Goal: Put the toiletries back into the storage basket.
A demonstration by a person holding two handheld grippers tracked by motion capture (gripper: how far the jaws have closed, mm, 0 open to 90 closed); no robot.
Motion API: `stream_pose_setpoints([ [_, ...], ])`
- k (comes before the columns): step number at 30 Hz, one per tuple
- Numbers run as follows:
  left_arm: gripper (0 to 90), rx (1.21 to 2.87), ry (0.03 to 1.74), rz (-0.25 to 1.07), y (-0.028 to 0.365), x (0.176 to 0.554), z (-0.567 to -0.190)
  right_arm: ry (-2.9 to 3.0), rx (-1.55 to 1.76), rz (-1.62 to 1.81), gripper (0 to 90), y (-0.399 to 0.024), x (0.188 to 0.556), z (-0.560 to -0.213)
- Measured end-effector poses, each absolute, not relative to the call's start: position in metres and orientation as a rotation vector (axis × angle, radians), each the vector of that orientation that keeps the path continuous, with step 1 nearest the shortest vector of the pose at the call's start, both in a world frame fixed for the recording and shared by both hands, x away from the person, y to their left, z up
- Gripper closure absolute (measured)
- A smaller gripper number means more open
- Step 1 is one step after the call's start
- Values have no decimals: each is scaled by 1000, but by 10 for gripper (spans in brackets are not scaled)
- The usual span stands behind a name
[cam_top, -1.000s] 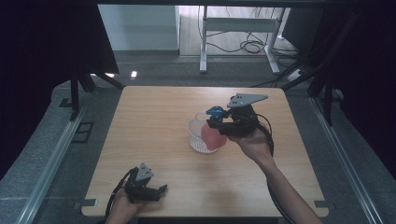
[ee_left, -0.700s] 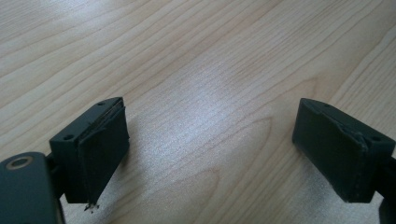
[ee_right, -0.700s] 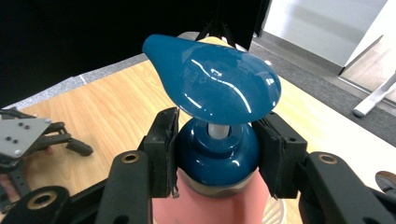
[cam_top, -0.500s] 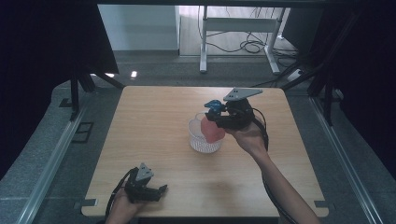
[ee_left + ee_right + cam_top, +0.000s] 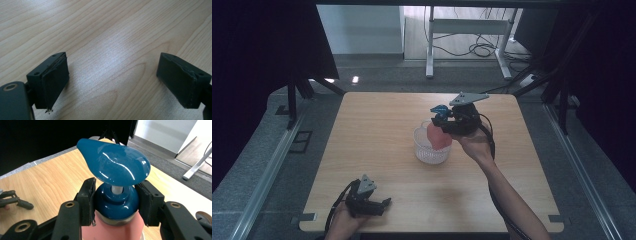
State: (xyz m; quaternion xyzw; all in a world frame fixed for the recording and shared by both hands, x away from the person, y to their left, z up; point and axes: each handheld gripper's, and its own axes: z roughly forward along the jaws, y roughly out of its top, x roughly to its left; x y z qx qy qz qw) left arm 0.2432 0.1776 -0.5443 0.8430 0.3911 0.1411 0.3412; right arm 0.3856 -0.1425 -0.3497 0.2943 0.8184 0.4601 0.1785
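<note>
We have the pink pump bottle (image 5: 117, 230) gripped by its blue collar in the right gripper (image 5: 116, 202), whose fingers (image 5: 86, 200) press on either side of the collar under the blue pump head (image 5: 115, 165). In the high view the bottle (image 5: 438, 137) hangs tilted over the clear ribbed bowl (image 5: 426, 150) near the middle of the table (image 5: 377, 130), its base at or just inside the rim; we cannot tell whether it touches the bottom. We judge the pick-up done and the placing in the bowl under way: what is left is to settle the bottle and let go.

Our left gripper (image 5: 371, 204) rests at the near left edge, well apart from the bowl, its fingers (image 5: 53, 77) spread wide with nothing but bare wood between them.

The table is pale wood grain with rounded corners. It stands on grey carpet, with dark curtains at left and right, and white desk legs (image 5: 430, 45) and cables (image 5: 472, 47) at the far side.
</note>
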Motion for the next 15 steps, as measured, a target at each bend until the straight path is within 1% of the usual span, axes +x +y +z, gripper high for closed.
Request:
stream_pose_setpoints([
  [15, 104, 2189, 1019, 365, 177, 243, -544, 2334, 852, 1276, 526, -135, 396, -365],
])
